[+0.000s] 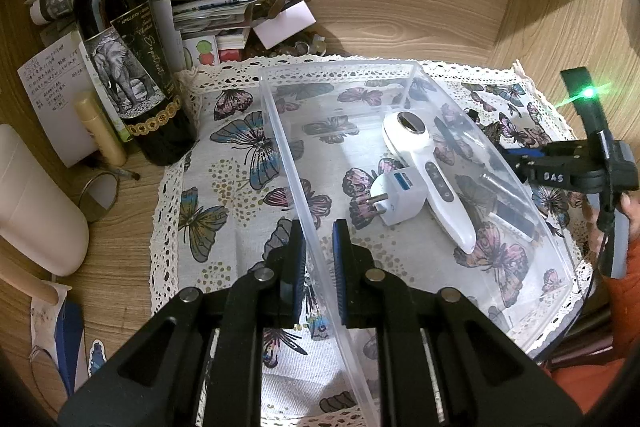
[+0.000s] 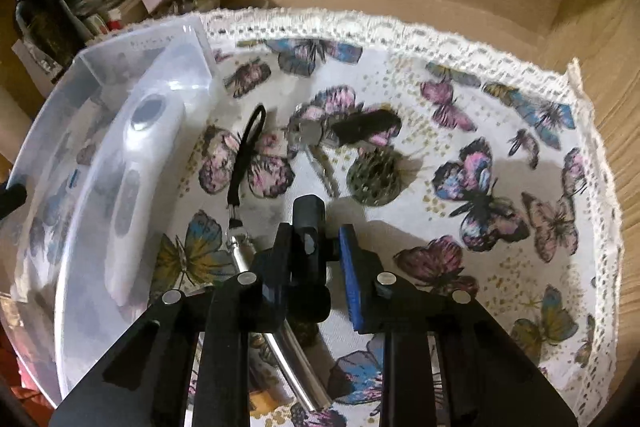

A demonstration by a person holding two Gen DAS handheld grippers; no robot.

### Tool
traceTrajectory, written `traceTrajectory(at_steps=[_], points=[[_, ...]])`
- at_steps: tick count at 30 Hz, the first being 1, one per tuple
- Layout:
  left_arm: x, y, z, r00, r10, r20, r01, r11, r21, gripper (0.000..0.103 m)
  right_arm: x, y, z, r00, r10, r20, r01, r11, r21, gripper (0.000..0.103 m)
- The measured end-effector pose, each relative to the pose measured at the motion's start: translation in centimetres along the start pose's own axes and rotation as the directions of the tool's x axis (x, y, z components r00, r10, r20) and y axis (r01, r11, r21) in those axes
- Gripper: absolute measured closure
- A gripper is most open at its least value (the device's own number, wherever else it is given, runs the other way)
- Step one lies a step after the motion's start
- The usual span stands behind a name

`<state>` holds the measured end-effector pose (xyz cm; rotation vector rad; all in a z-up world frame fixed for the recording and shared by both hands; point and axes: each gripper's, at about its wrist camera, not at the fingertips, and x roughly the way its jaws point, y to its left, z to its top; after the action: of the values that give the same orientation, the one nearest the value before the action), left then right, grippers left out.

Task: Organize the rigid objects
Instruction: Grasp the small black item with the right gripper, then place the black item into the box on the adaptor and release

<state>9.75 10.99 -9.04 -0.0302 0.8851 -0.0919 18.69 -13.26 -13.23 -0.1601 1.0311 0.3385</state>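
Observation:
A clear plastic bin (image 1: 280, 131) stands on a butterfly-print cloth (image 1: 224, 203). Inside lie a white handheld device (image 1: 424, 171) and a white plug adapter (image 1: 400, 195). My left gripper (image 1: 319, 267) straddles the bin's left wall, with a jaw on each side of it. My right gripper (image 2: 316, 259) is open around a black cylindrical handle (image 2: 307, 227) of a silver tool (image 2: 280, 347) with a black wrist strap (image 2: 248, 147), right of the bin (image 2: 120, 75). A bunch of keys with a black fob (image 2: 360, 131) lies further on the cloth. The right gripper shows in the left wrist view (image 1: 516, 163).
A dark wine bottle (image 1: 124, 67), a lip balm stick (image 1: 100, 131), a white container (image 1: 36, 207), a metal ring (image 1: 98, 195) and a pile of papers and boxes (image 1: 208, 15) crowd the desk left of and behind the cloth. Wooden walls enclose the back and right.

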Motion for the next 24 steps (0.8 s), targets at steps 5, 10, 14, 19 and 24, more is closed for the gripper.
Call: traceTrajectory(at_steps=[5,10,14,19,24], points=[[0.0,0.0,0.0,1.0,0.0,0.0,0.0,1.0,-0.001,0.09,-2.0,0.3,0.5,0.998,-0.011,0.059,0.011,1.0,-0.007,0.082],[0.0,0.0,0.0,1.0,0.0,0.001,0.0,1.0,-0.001,0.09,-4.7,0.9,1.3,0.991,-0.005,0.132,0.008,1.0,-0.026,0.082],[0.0,0.0,0.0,1.0,0.0,0.0,0.0,1.0,-0.001,0.09,-6.8,2.3,2.3,0.98,0.025,0.196,-0.015,0.999,-0.052,0.082],[0.0,0.0,0.0,1.0,0.001,0.001,-0.001,1.0,-0.001,0.09,-8.2,5.0,3.5,0.965,0.063,0.255,-0.034,0.992,-0.119,0.082],[0.0,0.2,-0.1,1.0,-0.002,-0.001,0.002,1.0,0.002,0.09,-8.3,8.0,4.4,0.953,0.135,0.272,-0.087,0.98,-0.181,0.082]])
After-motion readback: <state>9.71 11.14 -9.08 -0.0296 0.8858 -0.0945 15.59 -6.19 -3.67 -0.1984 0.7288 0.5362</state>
